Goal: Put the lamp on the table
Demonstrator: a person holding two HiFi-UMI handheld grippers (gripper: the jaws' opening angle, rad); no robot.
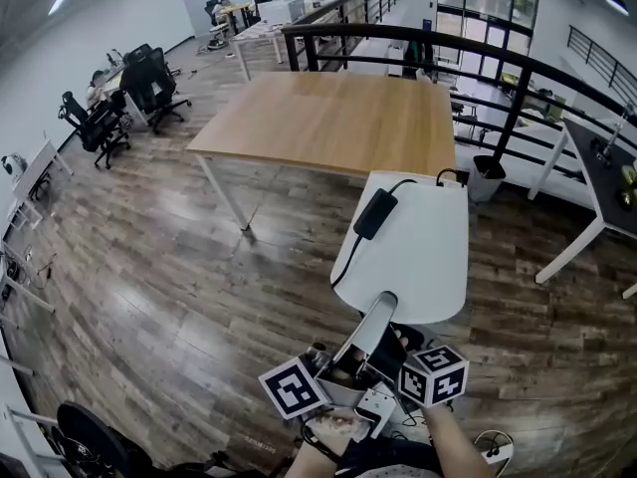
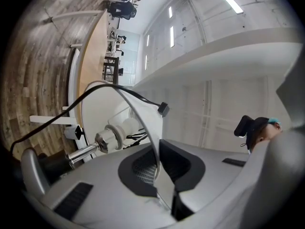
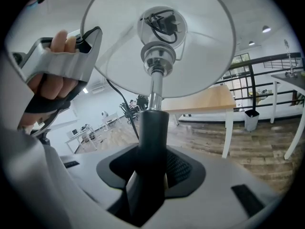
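Note:
I carry a lamp with a white shade [image 1: 413,252] above the wood floor, short of the wooden table [image 1: 338,118]. Its black cord and adapter [image 1: 375,214] lie over the shade. My left gripper [image 1: 381,312] is shut on the thin rim of the shade [image 2: 143,123]; in the left gripper view the rim runs between the jaws of the left gripper [image 2: 157,173]. My right gripper [image 3: 150,175] is shut on the lamp's black stem [image 3: 151,137], under the shade [image 3: 190,56]. In the head view the shade hides the right jaws. The table [image 3: 209,99] stands ahead.
Black office chairs [image 1: 149,83] stand at the far left by white desks. A black railing [image 1: 518,78] runs behind the table, with a bin [image 1: 488,177] beside it. A dark desk with white legs [image 1: 597,182] is at the right. A power strip [image 1: 493,451] lies on the floor.

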